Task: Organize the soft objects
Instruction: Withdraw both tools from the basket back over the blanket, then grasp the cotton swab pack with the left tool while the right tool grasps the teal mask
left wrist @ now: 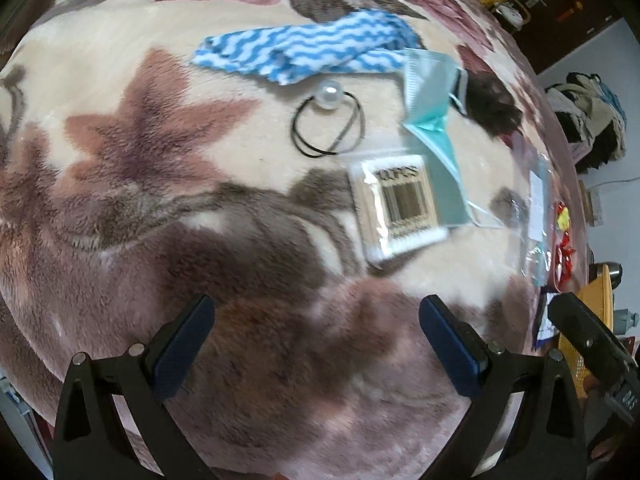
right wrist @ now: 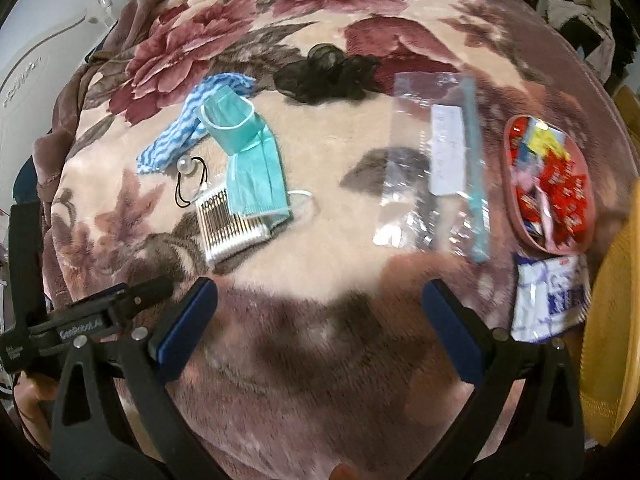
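Note:
On a floral plush blanket [right wrist: 328,184] lie a blue-and-white wavy cloth [left wrist: 304,50] [right wrist: 176,136], a teal face mask [left wrist: 430,96] [right wrist: 252,160], a black hair tie with a pearl [left wrist: 328,122] [right wrist: 190,178], a pack of cotton swabs [left wrist: 396,210] [right wrist: 230,228], a black hair net [right wrist: 328,72] and a clear zip bag [right wrist: 436,160] [left wrist: 534,208]. My left gripper [left wrist: 316,320] hovers open just short of the swab pack, holding nothing. Nearer than the zip bag, my right gripper [right wrist: 318,304] is open and empty too.
A pink dish of red candies [right wrist: 548,184] and a white-blue tissue pack [right wrist: 550,300] sit at the blanket's right edge. A yellow basket [right wrist: 612,340] stands beyond that edge. In the right wrist view the other gripper's body [right wrist: 80,320] shows at lower left.

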Motion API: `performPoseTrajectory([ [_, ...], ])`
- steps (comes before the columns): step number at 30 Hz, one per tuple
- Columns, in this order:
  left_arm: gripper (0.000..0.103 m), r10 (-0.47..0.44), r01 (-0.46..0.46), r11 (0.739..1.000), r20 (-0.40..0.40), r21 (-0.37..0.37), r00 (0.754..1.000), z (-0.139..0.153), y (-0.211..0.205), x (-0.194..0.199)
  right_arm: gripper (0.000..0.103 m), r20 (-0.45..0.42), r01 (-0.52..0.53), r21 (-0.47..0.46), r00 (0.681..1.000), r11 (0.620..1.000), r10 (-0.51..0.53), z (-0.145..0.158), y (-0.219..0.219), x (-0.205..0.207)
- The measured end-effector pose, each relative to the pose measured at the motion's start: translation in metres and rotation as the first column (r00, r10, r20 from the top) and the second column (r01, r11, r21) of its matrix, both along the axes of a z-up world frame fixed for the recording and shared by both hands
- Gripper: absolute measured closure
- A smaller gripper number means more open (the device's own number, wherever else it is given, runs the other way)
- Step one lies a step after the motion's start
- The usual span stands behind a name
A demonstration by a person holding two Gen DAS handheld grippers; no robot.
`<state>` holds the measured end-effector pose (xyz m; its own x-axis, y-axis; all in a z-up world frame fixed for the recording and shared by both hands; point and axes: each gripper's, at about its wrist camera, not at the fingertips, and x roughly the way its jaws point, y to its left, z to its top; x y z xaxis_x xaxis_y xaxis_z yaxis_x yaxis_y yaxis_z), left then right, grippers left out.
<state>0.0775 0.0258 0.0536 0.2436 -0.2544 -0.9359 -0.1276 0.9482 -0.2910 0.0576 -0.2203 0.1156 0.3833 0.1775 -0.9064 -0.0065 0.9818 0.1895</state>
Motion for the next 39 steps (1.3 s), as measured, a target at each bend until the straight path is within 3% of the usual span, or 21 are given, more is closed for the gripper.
performPoseTrajectory([
  [16, 0.001, 0.037, -0.037, 0.999, -0.001, -0.022, 0.999, -0.020, 0.027, 0.032, 0.004, -0.037, -0.133, 0.044, 0.990, 0.990, 0.135, -0.040, 0.047, 0.088],
  [18, 0.001, 0.028, -0.028, 0.999, 0.000, -0.015, 1.000, -0.022, 0.027, 0.032, 0.019, -0.053, -0.138, 0.066, 0.988, 0.988, 0.142, -0.048, 0.051, 0.101],
  [22, 0.001, 0.015, -0.015, 1.000, 0.000, -0.009, 1.000, -0.023, 0.027, 0.032, 0.035, -0.118, -0.121, 0.136, 0.983, 0.983, 0.138, -0.069, 0.054, 0.121],
  [23, 0.001, 0.012, -0.012, 1.000, 0.000, -0.006, 1.000, -0.024, 0.026, 0.032, 0.044, -0.134, -0.108, 0.161, 0.982, 0.981, 0.130, -0.075, 0.052, 0.124],
  [24, 0.001, 0.011, -0.011, 1.000, 0.000, -0.003, 1.000, -0.024, 0.024, 0.033, 0.067, -0.138, -0.098, 0.179, 0.983, 0.979, 0.123, -0.077, 0.050, 0.126],
  [27, 0.001, 0.004, -0.004, 1.000, 0.000, 0.015, 1.000, -0.024, 0.019, 0.034, 0.093, -0.095, -0.117, 0.234, 0.985, 0.965, 0.142, -0.073, 0.045, 0.123],
  [34, 0.001, -0.031, 0.031, 1.000, 0.013, 0.006, 0.999, -0.021, -0.020, 0.048, 0.094, -0.001, -0.081, 0.105, 0.997, 0.991, 0.082, -0.046, 0.019, 0.105],
  [39, 0.001, -0.057, 0.057, 0.998, -0.005, 0.011, 0.998, -0.027, -0.061, 0.069, 0.094, 0.015, -0.022, 0.122, 1.000, 0.992, 0.020, -0.036, -0.011, 0.094],
])
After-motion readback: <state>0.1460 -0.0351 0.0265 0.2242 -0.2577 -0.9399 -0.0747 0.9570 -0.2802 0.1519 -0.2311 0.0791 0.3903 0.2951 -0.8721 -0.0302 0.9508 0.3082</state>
